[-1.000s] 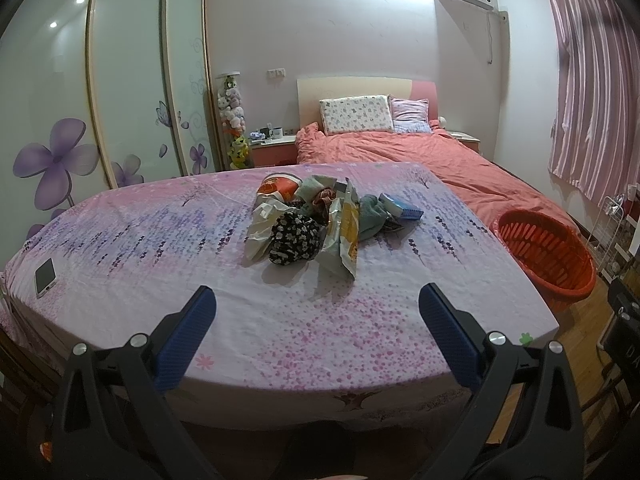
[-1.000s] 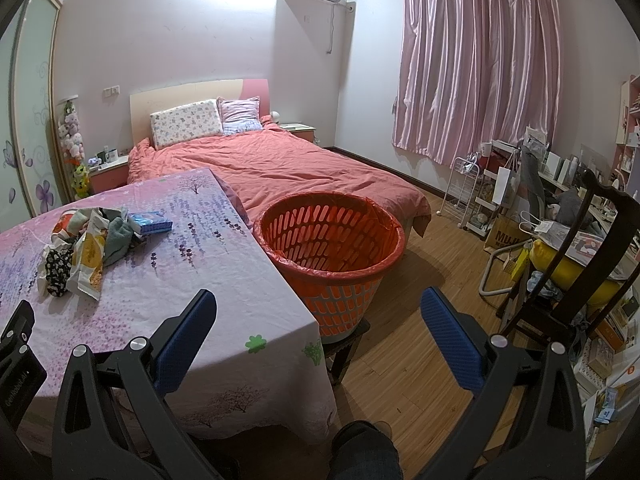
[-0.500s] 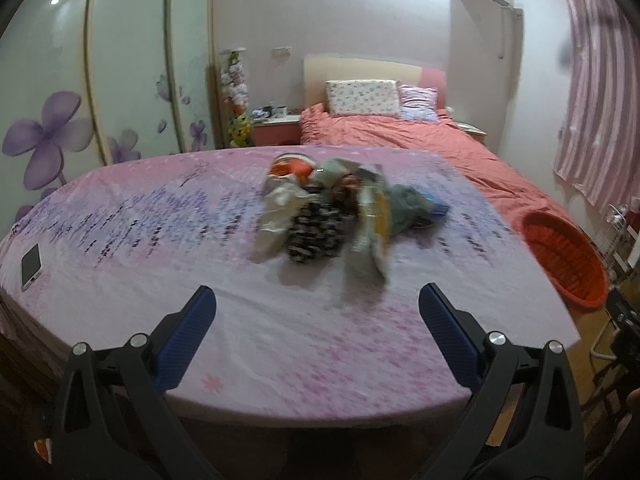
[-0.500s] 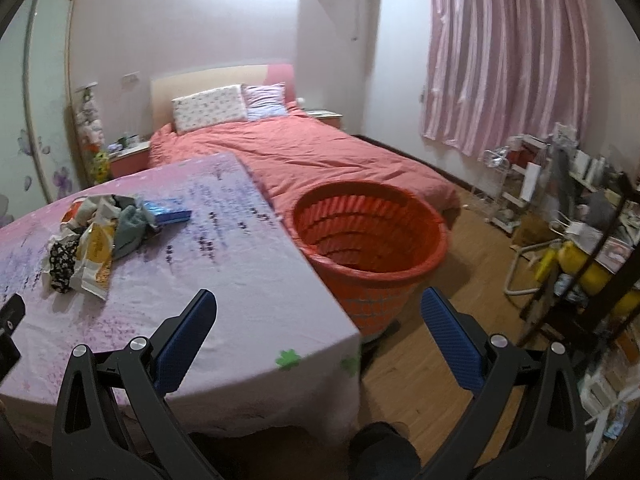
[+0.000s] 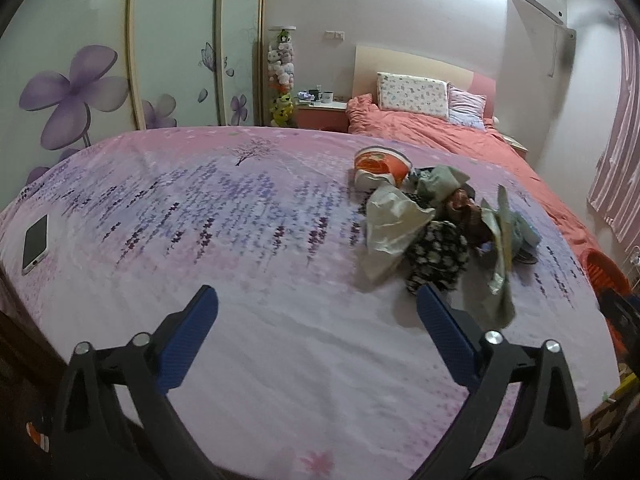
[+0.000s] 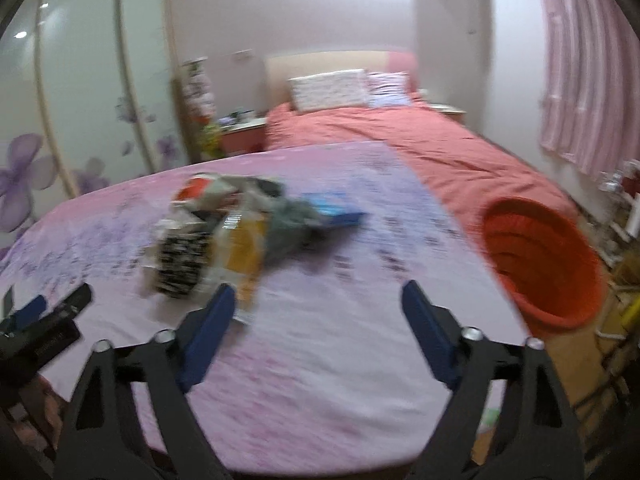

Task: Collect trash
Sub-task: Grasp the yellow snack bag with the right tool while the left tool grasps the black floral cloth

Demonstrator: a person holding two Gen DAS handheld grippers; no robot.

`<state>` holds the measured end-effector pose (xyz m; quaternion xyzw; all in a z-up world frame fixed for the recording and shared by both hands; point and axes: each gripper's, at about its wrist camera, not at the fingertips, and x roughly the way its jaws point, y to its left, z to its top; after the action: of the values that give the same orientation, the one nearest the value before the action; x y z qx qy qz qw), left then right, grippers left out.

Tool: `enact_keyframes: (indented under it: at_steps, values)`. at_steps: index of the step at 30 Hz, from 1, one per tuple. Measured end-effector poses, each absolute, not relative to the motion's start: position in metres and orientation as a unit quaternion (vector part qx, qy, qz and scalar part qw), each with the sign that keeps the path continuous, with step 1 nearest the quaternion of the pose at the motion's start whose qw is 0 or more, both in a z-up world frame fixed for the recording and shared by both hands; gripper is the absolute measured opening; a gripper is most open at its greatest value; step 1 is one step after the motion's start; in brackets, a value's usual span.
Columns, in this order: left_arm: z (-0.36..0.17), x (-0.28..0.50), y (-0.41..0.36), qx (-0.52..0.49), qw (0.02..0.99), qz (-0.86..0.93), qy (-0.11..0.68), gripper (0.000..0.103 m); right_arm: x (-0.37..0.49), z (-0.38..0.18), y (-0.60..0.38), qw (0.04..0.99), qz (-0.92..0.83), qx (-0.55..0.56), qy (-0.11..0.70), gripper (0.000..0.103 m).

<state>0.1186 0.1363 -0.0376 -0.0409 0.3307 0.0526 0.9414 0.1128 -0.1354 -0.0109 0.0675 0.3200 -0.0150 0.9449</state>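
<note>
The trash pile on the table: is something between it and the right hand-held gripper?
Nothing visible. Only bare tablecloth lies between the right hand-held gripper, whose empty jaws are closing, and the trash pile. The orange basket stands off to the side.

Both wrist views share the table [image 5: 280, 360]

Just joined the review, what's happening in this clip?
A person is starting a trash pickup. Both hand-held grippers, left and right, point at the trash pile on the pink-clothed table. Their jaws are closing with nothing between them. Nothing is picked up yet; the orange basket waits beside the table.
</note>
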Motion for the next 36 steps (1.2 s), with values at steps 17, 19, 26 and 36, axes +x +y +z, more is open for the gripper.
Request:
enact_keyframes:
  at_steps: [17,19,26,36]
  values:
    - [-0.041,0.136,0.158,-0.067,0.942,0.019,0.328,0.082,0.191,-0.061,-0.094,0.913,0.023,0.072,0.402,0.029]
    - [-0.04,0.141,0.149,-0.07,0.942,-0.003,0.328,0.082,0.185,-0.058,-0.099,0.915,0.03,0.081,0.394,0.02]
    - [-0.044,0.166,0.101,-0.061,0.937,-0.059,0.339,0.077,0.162,-0.042,-0.125,0.925,0.024,0.097,0.366,0.013]
    - [-0.064,0.206,0.046,0.003,0.928,-0.062,0.366,0.062,0.153,-0.039,-0.158,0.927,0.009,0.118,0.355,0.012]
